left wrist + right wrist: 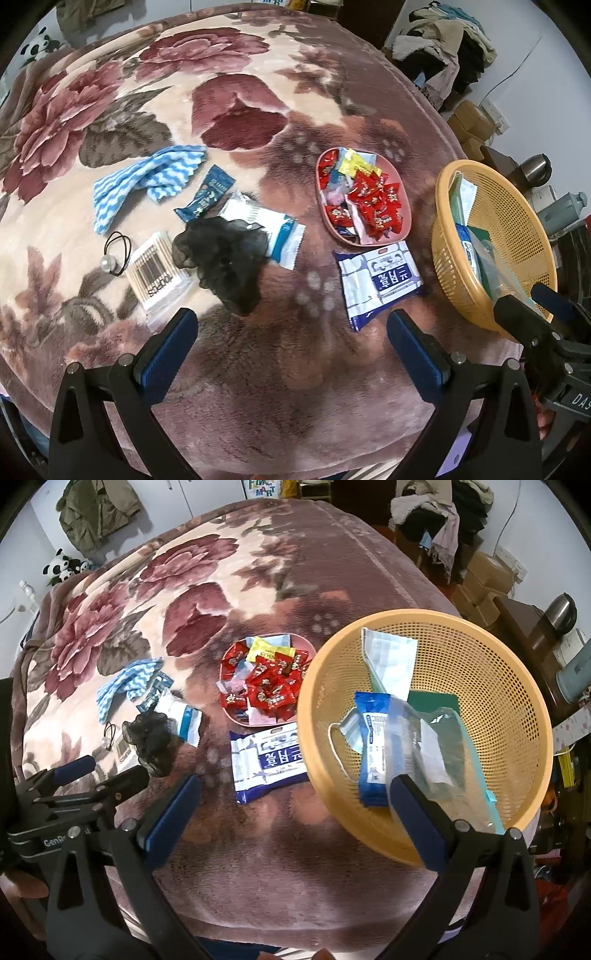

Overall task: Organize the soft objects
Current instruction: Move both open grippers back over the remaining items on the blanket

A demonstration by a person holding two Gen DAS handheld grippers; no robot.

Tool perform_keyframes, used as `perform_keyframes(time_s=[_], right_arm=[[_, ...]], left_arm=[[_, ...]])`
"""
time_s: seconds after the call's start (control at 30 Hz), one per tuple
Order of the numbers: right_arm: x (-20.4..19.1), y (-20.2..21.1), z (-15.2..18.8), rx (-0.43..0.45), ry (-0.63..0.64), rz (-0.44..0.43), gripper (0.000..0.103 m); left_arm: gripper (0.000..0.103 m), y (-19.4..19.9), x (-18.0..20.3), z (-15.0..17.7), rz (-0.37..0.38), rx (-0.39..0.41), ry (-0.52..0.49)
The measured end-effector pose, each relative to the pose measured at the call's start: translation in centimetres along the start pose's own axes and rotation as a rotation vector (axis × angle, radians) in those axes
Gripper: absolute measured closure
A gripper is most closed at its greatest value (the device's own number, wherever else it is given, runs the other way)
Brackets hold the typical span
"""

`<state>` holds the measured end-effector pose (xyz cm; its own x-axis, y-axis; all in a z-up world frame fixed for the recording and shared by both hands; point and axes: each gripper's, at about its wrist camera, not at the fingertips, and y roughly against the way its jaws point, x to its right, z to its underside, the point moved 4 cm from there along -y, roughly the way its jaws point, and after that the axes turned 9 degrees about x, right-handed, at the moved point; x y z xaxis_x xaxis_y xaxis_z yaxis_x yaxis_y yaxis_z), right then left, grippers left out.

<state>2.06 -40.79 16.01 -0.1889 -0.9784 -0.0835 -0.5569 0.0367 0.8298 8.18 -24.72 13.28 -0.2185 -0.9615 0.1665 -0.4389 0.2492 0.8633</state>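
Observation:
On a floral blanket lie a black mesh scrunchie (225,258), a blue-and-white striped cloth (147,181), a white-and-blue wipes pack (380,280), a white-and-teal sachet (273,229) and a dark blue sachet (205,197). My left gripper (291,328) is open and empty, just in front of the scrunchie. My right gripper (295,794) is open and empty at the near rim of the orange basket (480,657), which holds face masks (391,661) and a blue packet (373,746). The wipes pack (266,760) lies left of the basket.
A pink dish (404,206) of red candies sits behind the wipes pack. A cotton swab box (155,273) and a black hair tie with a pearl (114,254) lie at the left. Clothes, boxes and a flask stand beyond the bed's right edge.

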Motion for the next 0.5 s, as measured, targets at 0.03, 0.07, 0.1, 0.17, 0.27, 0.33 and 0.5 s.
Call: perform_keyframes(time_s=[0.03,0.07,0.1,0.17,0.27,0.33,0.5], right_arm=[[-0.2,0.0,0.0,0.0,0.002,-0.001,0.0],[-0.4,-0.1,0.0,-0.001,0.005,-0.001,0.0],[-0.6,-0.1,0.1,-0.001,0.007,-0.002,0.0],[-1.2,-0.1,0.1,-0.003,0.015,-0.006,0.0],[-2.1,-0.2,0.2,-0.005,0.027,-0.014,0.0],[-2.7,-0.3,0.2,-0.006,0.037,-0.017,0.0],[-4.2,-0.7,0.4,-0.012,0.055,-0.03,0.0]], left_arm=[[0.001,0.0,-0.2,0.1,-0.002,0.0,0.002],[0.001,0.1,-0.5,0.1,-0.004,0.0,0.006],[0.001,0.2,-0.7,0.1,-0.005,0.0,0.01],[0.001,0.3,-1.3,0.3,-0.01,0.001,0.017],[0.001,0.5,-2.3,0.4,-0.016,0.002,0.029],[0.001,0.7,-3.0,0.5,-0.02,0.004,0.039],[0.001,1.0,-4.8,0.7,-0.032,0.006,0.06]])
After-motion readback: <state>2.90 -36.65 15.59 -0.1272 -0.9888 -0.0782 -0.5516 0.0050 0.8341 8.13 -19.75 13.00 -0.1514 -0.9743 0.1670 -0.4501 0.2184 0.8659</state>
